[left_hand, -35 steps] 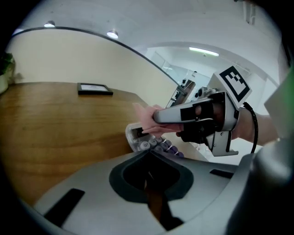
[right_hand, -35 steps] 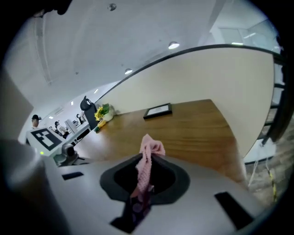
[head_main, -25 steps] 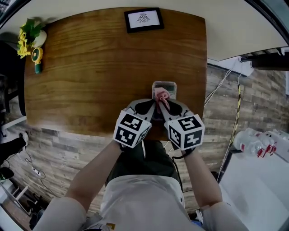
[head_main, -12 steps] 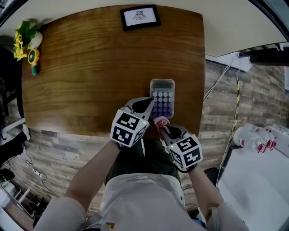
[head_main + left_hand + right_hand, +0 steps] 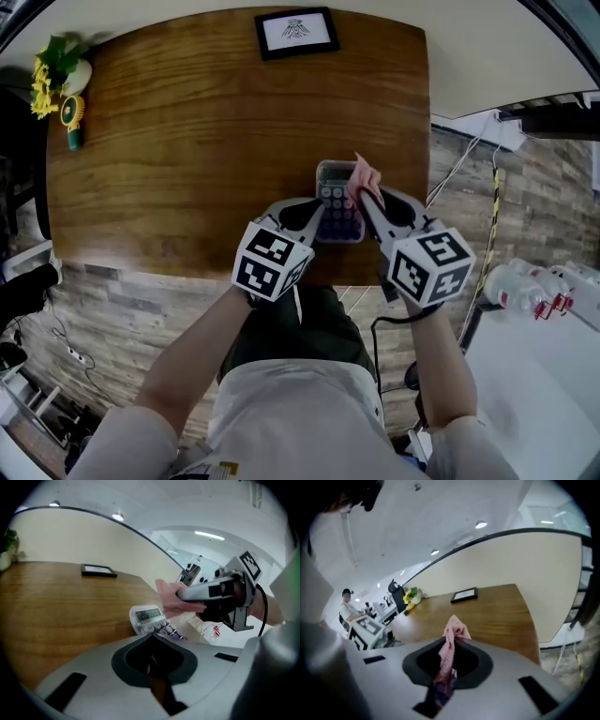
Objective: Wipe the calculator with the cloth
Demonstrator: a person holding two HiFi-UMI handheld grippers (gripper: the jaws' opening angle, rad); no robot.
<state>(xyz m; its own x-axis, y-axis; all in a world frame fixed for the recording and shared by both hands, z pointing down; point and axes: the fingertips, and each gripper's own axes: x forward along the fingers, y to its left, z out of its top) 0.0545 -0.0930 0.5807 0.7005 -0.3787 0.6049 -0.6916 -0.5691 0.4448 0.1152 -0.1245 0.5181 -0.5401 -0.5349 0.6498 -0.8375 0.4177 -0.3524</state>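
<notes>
Pink, loosely woven cloth [image 5: 364,176] is bunched in my right gripper [image 5: 368,199]. The jaws are clenched on it and a crumpled tuft pokes out past the tips, right over the top right corner of the calculator [image 5: 338,201]. That calculator lies flat on the glossy brown wood tabletop [image 5: 187,141], close to the near edge. It's a rounded rectangle with a clear casing, a grey display and rows of small round lilac keys. My left gripper [image 5: 317,219] has its jaws pressed together, tips at the calculator's lower left side. Black-framed picture [image 5: 298,35] sits at the far edge.
</notes>
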